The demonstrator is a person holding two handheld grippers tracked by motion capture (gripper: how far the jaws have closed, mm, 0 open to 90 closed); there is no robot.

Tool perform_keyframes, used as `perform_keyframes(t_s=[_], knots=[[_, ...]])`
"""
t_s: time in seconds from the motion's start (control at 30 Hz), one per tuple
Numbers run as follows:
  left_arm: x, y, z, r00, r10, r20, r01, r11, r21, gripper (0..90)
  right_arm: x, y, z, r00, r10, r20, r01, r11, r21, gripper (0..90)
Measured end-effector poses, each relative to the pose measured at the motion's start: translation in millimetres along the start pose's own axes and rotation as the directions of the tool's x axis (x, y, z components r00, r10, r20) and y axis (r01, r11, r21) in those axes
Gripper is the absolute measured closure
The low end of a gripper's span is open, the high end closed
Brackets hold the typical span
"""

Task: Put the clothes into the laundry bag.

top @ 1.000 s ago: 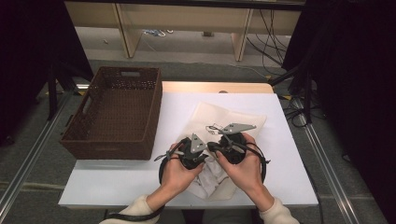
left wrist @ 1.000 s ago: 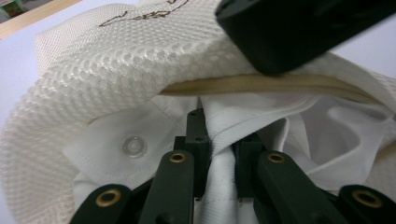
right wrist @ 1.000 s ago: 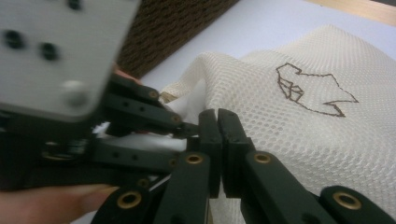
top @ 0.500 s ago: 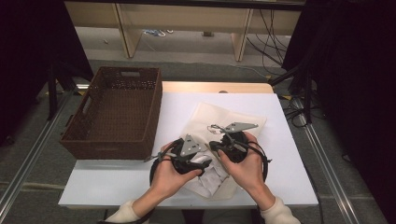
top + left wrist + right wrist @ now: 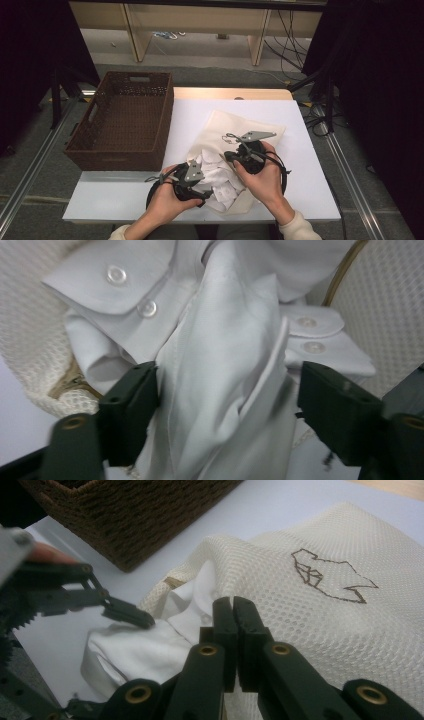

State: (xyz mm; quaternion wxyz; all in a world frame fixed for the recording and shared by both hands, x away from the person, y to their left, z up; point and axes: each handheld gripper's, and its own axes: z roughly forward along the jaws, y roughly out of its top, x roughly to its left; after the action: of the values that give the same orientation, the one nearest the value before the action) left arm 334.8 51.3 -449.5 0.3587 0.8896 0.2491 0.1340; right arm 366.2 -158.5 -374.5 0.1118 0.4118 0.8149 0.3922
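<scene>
A cream mesh laundry bag (image 5: 225,125) lies on the white table (image 5: 190,115), and a crumpled white shirt (image 5: 217,177) spills from its mouth toward the front edge. My left gripper (image 5: 206,190) is at the shirt's left side. Its jaws have just been opening and now stand open around a fold of the shirt (image 5: 225,340), with buttoned cuffs beyond it. My right gripper (image 5: 227,158) rests on top of the bag. Its jaws (image 5: 232,602) are shut on the mesh (image 5: 300,615) beside the bag's mouth, where the shirt (image 5: 130,650) shows.
A brown wicker basket (image 5: 115,160) stands at the table's left edge, with its dark weave (image 5: 125,510) close behind the bag. Bare table lies behind and to the right of the bag. Wooden legs and cables sit on the floor beyond.
The left gripper has slid left and toward the table's front edge, away from the right one, and its jaws have opened. The right hand has kept still.
</scene>
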Motion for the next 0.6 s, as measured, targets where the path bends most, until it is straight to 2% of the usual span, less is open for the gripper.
perform_keyframes(t_s=[0.03, 0.07, 0.13, 0.17, 0.2, 0.23, 0.27, 0.3, 0.33, 0.4, 0.47, 0.6], knots=[[-0.6, -0.5, 1.8, 1.0, 0.006, 0.003, -0.006, 1.0, 0.006, 32.1, -1.2, 0.2, 0.0, 0.9999, -0.011, 0.0, 0.011, 1.0, 0.005, 90.0], [-1.6, -1.0, 3.6, 0.9999, 0.011, 0.0, -0.011, 0.9999, 0.008, 36.5, -0.7, -0.1, 0.0, 1.0, 0.002, -0.001, -0.002, 1.0, 0.008, 90.0], [-2.6, -1.1, 6.2, 0.9997, 0.023, -0.01, -0.023, 0.9997, 0.009, 47.3, -3.1, -0.3, 1.5, 0.9993, -0.036, 0.006, 0.036, 0.999, -0.002, 90.0], [-2.7, -1.1, 8.0, 0.9999, 0.016, -0.004, -0.016, 0.9999, 0.003, 51.5, -2.1, -0.3, 0.9, 0.9998, -0.021, 0.005, 0.021, 1.0, 0.007, 90.0], [-1.4, -0.9, 9.2, 0.9999, 0.015, -0.003, -0.015, 0.9999, 0.006, 55.7, -2.4, -0.3, 0.9, 0.9997, -0.025, 0.007, 0.025, 1.0, 0.007, 90.0], [-1.0, -1.1, 10.5, 1.0, 0.008, 0.003, -0.008, 0.9999, 0.007, 61.1, -0.6, -0.2, 0.2, 1.0, -0.003, 0.008, 0.003, 1.0, 0.013, 90.0], [0.0, -1.1, 12.7, 1.0, 0.009, 0.002, -0.009, 0.9999, 0.012, 64.5, -1.4, 0.0, 0.2, 0.9998, -0.016, 0.013, 0.016, 1.0, 0.01, 90.0], [0.7, -1.2, 15.4, 1.0, 0.006, 0.006, -0.006, 0.9998, 0.019, 67.0, -1.9, 0.1, 0.7, 0.9996, -0.026, 0.01, 0.026, 1.0, 0.007, 90.0], [0.3, -1.1, 17.6, 0.9999, -0.003, 0.01, 0.002, 0.9997, 0.022, 69.5, -0.3, -0.3, 0.6, 1.0, -0.003, 0.006, 0.003, 1.0, 0.015, 90.0], [-0.2, -0.4, 21.5, 0.9998, -0.021, 0.008, 0.021, 0.9996, 0.018, 73.4, -1.2, -0.4, 1.8, 0.9998, -0.019, 0.001, 0.019, 1.0, 0.012, 90.0], [1.0, 1.1, 22.4, 0.9996, -0.021, 0.018, 0.02, 0.9994, 0.027, 76.4, -1.9, -0.3, 2.3, 0.9995, -0.032, 0.002, 0.032, 0.999, 0.01, 90.0], [2.4, 3.8, 23.0, 0.9962, -0.082, 0.031, 0.082, 0.9966, 0.002, 83.0, -1.6, -0.1, 2.3, 0.9995, -0.032, -0.006, 0.033, 0.999, 0.016, 90.0]])
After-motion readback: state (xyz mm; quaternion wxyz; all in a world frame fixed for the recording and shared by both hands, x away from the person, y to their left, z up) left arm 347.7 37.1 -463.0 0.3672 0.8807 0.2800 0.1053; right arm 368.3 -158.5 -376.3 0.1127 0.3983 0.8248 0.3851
